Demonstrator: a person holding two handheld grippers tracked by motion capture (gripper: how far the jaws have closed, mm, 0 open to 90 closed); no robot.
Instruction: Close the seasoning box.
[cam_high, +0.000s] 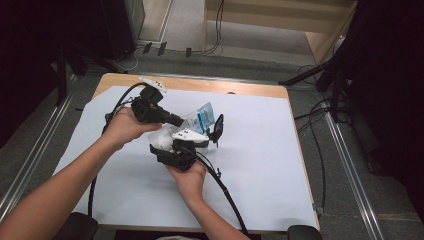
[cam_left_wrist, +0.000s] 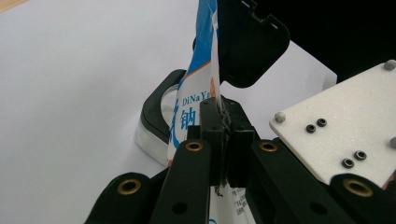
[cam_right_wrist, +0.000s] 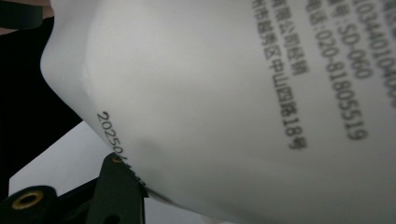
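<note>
A blue-and-white pouch (cam_high: 203, 119) with printed text hangs above the middle of the table, between both grippers. My left gripper (cam_high: 176, 120) comes in from the left; in the left gripper view its jaws (cam_left_wrist: 223, 127) are shut on the pouch's (cam_left_wrist: 198, 70) thin edge. My right gripper (cam_high: 164, 144) holds the pouch's white lower end from below. In the right gripper view the pouch's white back (cam_right_wrist: 243, 107) lies against one jaw of the gripper (cam_right_wrist: 140, 186) and hides the other. Just beyond stands a clear container (cam_left_wrist: 156, 116) with its black hinged lid (cam_left_wrist: 247, 42) raised.
White paper (cam_high: 260, 165) covers the wooden table (cam_high: 200, 84). The container's open lid (cam_high: 218, 129) stands right of the grippers. Cables (cam_high: 227, 197) trail from both grippers toward the near edge. The right gripper's white plate (cam_left_wrist: 345, 126) sits close beside the left jaws.
</note>
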